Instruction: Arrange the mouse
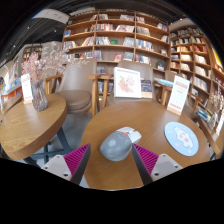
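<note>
A grey computer mouse lies on a round wooden table, between and just ahead of my fingertips. My gripper is open; its pink pads stand well apart on either side of the mouse, with a gap at each side. A small white card or box lies just beyond the mouse. A round light-blue mat with a white print lies on the table to the right.
A second round wooden table to the left bears a glass vase with dried flowers. Beyond are wooden chairs, signs and tall bookshelves.
</note>
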Demonstrator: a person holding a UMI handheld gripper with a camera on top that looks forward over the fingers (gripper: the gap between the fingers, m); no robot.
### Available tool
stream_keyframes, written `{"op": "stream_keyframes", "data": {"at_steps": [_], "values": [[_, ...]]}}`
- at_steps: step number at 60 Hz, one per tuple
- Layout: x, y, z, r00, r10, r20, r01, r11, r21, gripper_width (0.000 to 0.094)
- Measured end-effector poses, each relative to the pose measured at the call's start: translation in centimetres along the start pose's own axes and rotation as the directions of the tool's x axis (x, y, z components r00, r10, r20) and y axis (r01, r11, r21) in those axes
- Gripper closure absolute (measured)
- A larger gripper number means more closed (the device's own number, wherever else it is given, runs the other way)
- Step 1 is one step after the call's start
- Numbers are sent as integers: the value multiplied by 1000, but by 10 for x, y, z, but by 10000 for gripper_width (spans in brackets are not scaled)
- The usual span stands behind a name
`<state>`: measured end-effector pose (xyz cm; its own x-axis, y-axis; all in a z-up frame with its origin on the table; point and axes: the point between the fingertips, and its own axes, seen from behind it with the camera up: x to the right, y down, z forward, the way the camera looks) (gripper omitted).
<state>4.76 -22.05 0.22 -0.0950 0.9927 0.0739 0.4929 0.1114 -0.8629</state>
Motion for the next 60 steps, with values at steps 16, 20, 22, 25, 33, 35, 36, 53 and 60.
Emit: {"op": "stream_keyframes", "data": {"at_steps": [16,20,22,25,33,35,36,53,60], "values": [[-14,-6,30,996,84,24,-82,994,-77,79],[-14,-8,34,997,78,13,-76,993,-93,79],[-14,-8,36,997,77,15,-75,992,-102,77],[-14,-10,40,997,73,15,-71,992,-107,79],[-10,-16,48,998,69,4,-68,990,-122,81],[-9,-17,51,998,66,2,-66,990,-125,81],[-9,-18,53,998,64,0,-64,990,-128,80],[-6,-34,84,998,56,-19,-58,989,-138,82],[-7,-41,94,999,46,-19,-49,988,-144,79]]}}
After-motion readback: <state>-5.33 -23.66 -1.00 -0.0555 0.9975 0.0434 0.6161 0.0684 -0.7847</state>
